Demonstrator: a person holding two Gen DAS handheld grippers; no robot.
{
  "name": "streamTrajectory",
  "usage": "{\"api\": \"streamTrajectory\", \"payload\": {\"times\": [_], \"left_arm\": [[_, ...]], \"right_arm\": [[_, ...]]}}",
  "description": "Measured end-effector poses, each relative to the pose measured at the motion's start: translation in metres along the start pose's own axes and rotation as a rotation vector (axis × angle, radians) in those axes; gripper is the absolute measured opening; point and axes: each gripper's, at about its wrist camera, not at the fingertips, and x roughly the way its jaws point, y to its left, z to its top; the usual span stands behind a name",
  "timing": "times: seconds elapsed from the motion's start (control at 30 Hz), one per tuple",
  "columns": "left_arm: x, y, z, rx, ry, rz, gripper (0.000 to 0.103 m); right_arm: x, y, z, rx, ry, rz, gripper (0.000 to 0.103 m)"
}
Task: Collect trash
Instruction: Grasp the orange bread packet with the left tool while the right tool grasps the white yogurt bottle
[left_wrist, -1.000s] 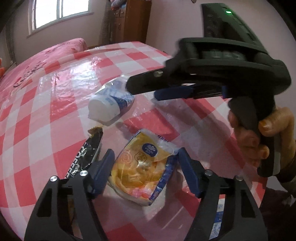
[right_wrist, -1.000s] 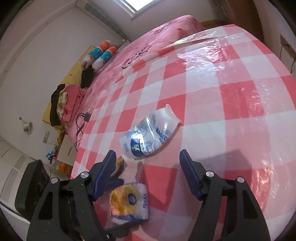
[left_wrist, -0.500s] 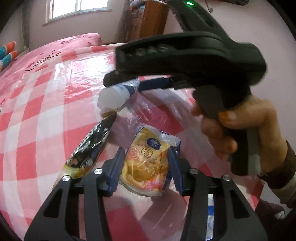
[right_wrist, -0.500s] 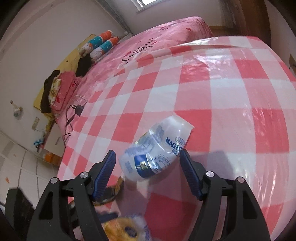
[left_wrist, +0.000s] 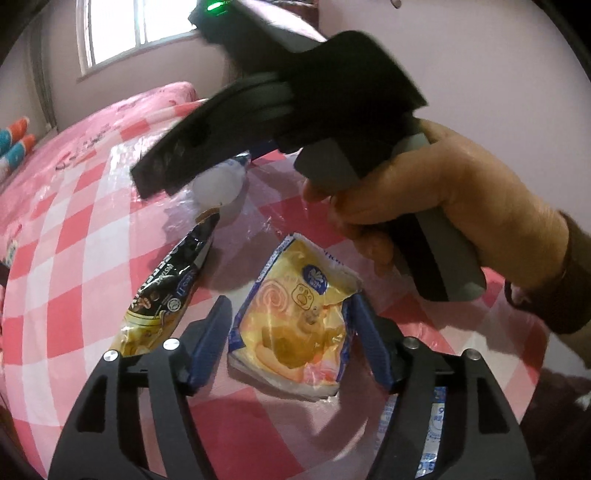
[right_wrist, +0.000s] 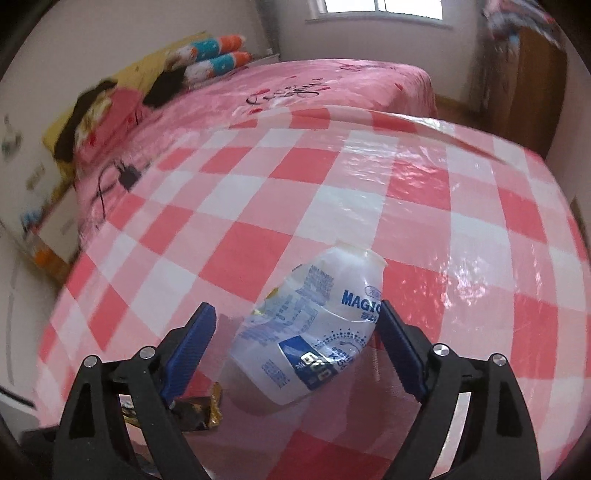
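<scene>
A yellow snack wrapper (left_wrist: 295, 321) lies on the red-and-white checked tablecloth (left_wrist: 66, 236). My left gripper (left_wrist: 290, 317) is open with a finger on each side of it; the right pad touches its edge. A crushed white plastic bottle (right_wrist: 314, 332) lies between the open fingers of my right gripper (right_wrist: 297, 328); the right pad touches it. In the left wrist view the right gripper's body (left_wrist: 295, 110) and the hand holding it hang above the bottle (left_wrist: 219, 182). A black and gold coffee sachet (left_wrist: 166, 291) lies left of the wrapper; its end shows in the right wrist view (right_wrist: 199, 410).
A blue and white packet (left_wrist: 432, 432) lies behind my left gripper's right finger. A bed with a pink cover (right_wrist: 314, 85) stands beyond the table, with pillows (right_wrist: 207, 55) and a charger cable (right_wrist: 125, 173). A wooden cabinet (right_wrist: 524, 85) stands at the right.
My right gripper has come down around the bottle, which now lies between its fingers. My left gripper has stayed around the yellow wrapper, with its jaws narrower than a second ago.
</scene>
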Motion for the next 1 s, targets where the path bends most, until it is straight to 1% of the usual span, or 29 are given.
{"api": "streamTrajectory", "payload": {"times": [0.03, 0.07, 0.1, 0.13, 0.2, 0.23, 0.27, 0.3, 0.33, 0.43, 0.53, 0.7, 0.83, 1.0], "left_arm": [[0.000, -0.001, 0.000, 0.003, -0.002, 0.004, 0.068], [-0.003, -0.006, -0.002, -0.001, -0.003, 0.003, 0.068], [-0.003, -0.006, -0.002, -0.005, -0.005, 0.004, 0.065], [-0.004, -0.005, -0.003, -0.014, -0.007, 0.011, 0.062], [-0.010, -0.011, -0.006, -0.023, -0.010, 0.017, 0.058], [-0.009, -0.008, -0.005, -0.027, -0.011, 0.021, 0.054], [-0.010, -0.007, -0.006, -0.035, -0.013, 0.027, 0.052], [-0.011, -0.007, -0.006, -0.045, -0.015, 0.031, 0.047], [-0.012, -0.005, -0.006, -0.059, -0.017, 0.034, 0.042], [-0.016, -0.001, -0.008, -0.105, -0.023, 0.042, 0.033], [-0.016, 0.003, -0.009, -0.141, -0.028, 0.041, 0.029], [-0.019, 0.007, -0.011, -0.182, -0.029, 0.027, 0.027], [-0.018, 0.019, -0.013, -0.215, -0.027, 0.003, 0.026], [-0.019, 0.032, -0.015, -0.248, -0.037, -0.004, 0.026]], "right_arm": [[0.002, 0.003, 0.000, -0.024, 0.000, -0.018, 0.086], [0.004, 0.007, -0.002, -0.058, -0.003, -0.054, 0.082], [0.004, 0.010, -0.004, -0.085, -0.009, -0.089, 0.077], [0.005, 0.013, -0.007, -0.112, -0.015, -0.116, 0.075], [0.004, 0.011, -0.008, -0.107, -0.024, -0.113, 0.060], [0.003, 0.008, -0.008, -0.102, -0.028, -0.116, 0.057], [0.002, 0.005, -0.008, -0.094, -0.031, -0.115, 0.051], [0.001, 0.003, -0.008, -0.086, -0.033, -0.106, 0.050], [-0.001, -0.001, -0.009, -0.076, -0.036, -0.091, 0.049], [-0.006, -0.004, -0.012, -0.065, -0.038, -0.079, 0.049], [-0.014, -0.008, -0.021, -0.041, -0.047, -0.054, 0.048], [-0.029, -0.012, -0.037, -0.011, -0.054, -0.035, 0.048], [-0.043, -0.014, -0.054, 0.020, -0.061, -0.026, 0.048], [-0.061, -0.015, -0.069, 0.046, -0.079, -0.021, 0.048]]}}
